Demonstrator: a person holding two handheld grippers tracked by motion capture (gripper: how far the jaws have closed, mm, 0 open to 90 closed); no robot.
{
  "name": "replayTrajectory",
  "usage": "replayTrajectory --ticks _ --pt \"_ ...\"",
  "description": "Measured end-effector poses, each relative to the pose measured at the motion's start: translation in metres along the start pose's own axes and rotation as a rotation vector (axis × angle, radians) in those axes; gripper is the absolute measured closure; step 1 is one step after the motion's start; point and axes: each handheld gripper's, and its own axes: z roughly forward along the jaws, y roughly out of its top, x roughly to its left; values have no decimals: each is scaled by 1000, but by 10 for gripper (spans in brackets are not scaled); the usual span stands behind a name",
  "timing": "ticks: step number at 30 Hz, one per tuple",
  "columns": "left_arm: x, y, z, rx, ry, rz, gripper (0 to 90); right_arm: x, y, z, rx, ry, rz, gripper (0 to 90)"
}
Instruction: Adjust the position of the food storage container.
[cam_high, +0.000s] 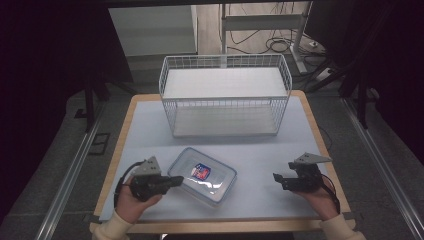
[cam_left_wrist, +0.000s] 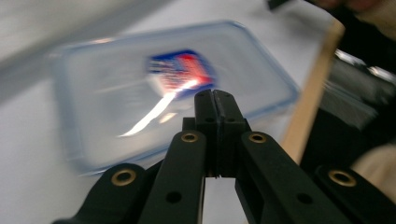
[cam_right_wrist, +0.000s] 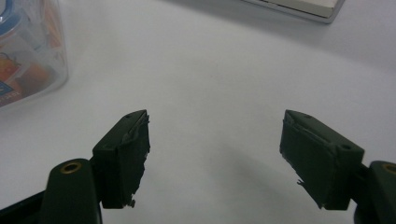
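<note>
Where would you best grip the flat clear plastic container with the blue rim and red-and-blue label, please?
Probably by the rim of the clear plastic container: it lies flat, too broad to span. The near-left short edge faces the shut left gripper, so come in low from the left with jaws opened; the open right gripper could take the opposite edge.

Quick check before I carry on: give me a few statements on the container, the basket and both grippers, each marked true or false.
1. The left gripper is shut with nothing between its jaws. True.
2. The right gripper grips the container. False: its jaws stand open over bare table.
3. The wire basket stands behind the container. True.
4. The container lies inside the basket. False: it lies on the table, in front of the basket.
</note>
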Motion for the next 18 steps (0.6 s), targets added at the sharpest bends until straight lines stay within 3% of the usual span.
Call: replayTrajectory --ticks 4,5,11,16,18 --pt "-22 -1 18 56 -89 69 900 -1 0 0 5 -3 3 241" --pt "-31 -4 27 80 -127 92 900 -2 0 1 5 -9 9 240" --pt "-41 -8 49 138 -171 124 900 -2 0 1 7 -10 18 238" --pt "-53 -5 67 174 -151 164 900 -3 0 1 8 -9 17 238" --pt "-56 -2 72 175 -178 170 900 -3 0 2 10 -10 18 237"
